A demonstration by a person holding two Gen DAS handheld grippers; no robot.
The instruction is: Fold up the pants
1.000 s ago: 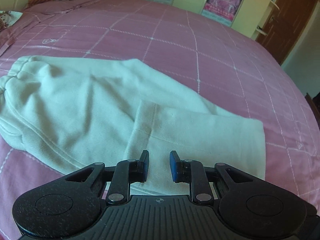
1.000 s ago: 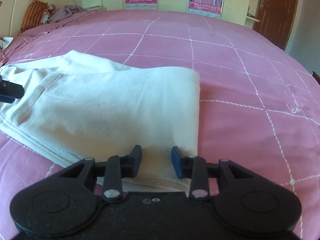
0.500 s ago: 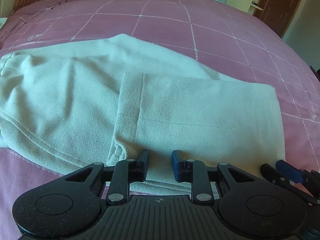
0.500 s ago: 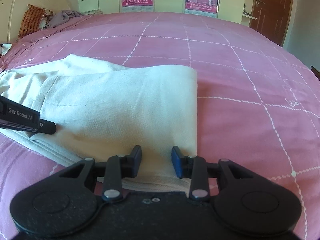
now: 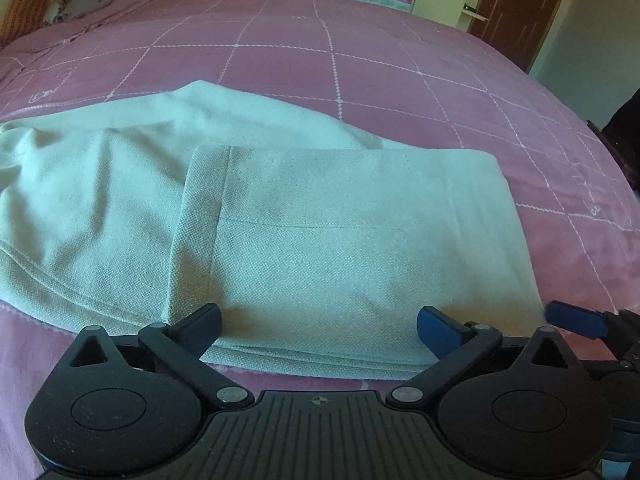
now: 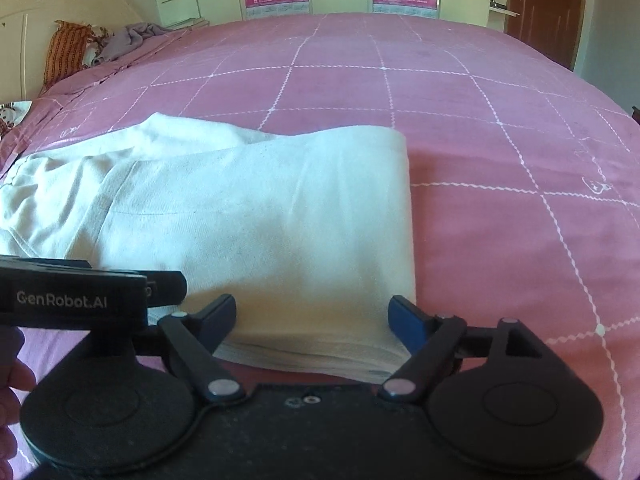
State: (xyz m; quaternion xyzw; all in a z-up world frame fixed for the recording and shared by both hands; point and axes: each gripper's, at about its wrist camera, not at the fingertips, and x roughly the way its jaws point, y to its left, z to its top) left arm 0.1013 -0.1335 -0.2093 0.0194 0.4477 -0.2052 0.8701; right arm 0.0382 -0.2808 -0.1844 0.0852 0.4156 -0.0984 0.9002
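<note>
Cream-white pants lie on the pink bed, the legs folded back over the upper part so the hems lie on top at the left. They also show in the right wrist view. My left gripper is open, its fingers straddling the near edge of the fold. My right gripper is open at the same near edge, by the fold's right corner. Neither holds cloth. The right gripper's blue fingertip shows at the right in the left wrist view; the left gripper's body shows at the left in the right wrist view.
The pink checked bedspread stretches far behind and to the right of the pants. An orange pillow and grey clothes lie at the headboard, far left. A brown door stands at the back right.
Both grippers have opened wide from a nearly shut position at the near edge of the folded pants. The two grippers have come closer together.
</note>
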